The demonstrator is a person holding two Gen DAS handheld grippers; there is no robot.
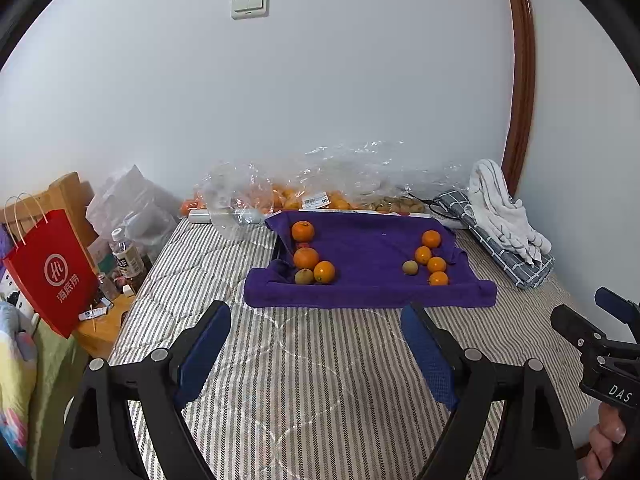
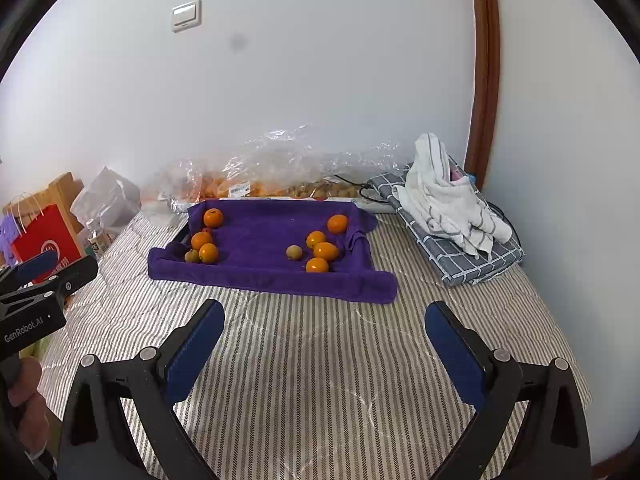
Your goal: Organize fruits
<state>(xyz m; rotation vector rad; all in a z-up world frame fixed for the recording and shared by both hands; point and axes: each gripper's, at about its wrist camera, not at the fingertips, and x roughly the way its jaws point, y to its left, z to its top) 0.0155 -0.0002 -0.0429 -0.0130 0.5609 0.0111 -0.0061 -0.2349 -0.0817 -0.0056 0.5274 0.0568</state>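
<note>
- The bed (image 1: 304, 380), under a grey-and-white striped cover, filled the lower half of both views, with a white wall behind it.
- A purple towel (image 1: 368, 256) lay in mid-frame in both views, draped over a shallow tray with its edges raised; its long axis ran left to right across the frame.
- Crumpled clear plastic bags (image 1: 320, 184) holding more fruit sat along the wall just behind the towel.
- A white striped cloth (image 2: 448, 204) was heaped on a folded grey checked cloth (image 2: 472, 256) at centre right of the frame.
- A red paper bag (image 1: 52, 272) stood at the left edge, off the bed.
- The left gripper (image 1: 316, 336) hovered low over the bed at the bottom of its frame, pointing towards the towel, jaws spread wide with nothing between them.
- The right gripper (image 2: 324, 336) hovered likewise at the bottom of its frame, level and aimed at the towel, jaws wide apart and empty.
- On the towel's left side sat three oranges (image 1: 306, 258) and a greenish-brown kiwi (image 1: 304, 276), close together, with one small red thing too small to tell.
- On its right side lay four smaller oranges (image 1: 434, 258) in a loose cluster, with a second kiwi (image 1: 410, 267) just to their left.
</note>
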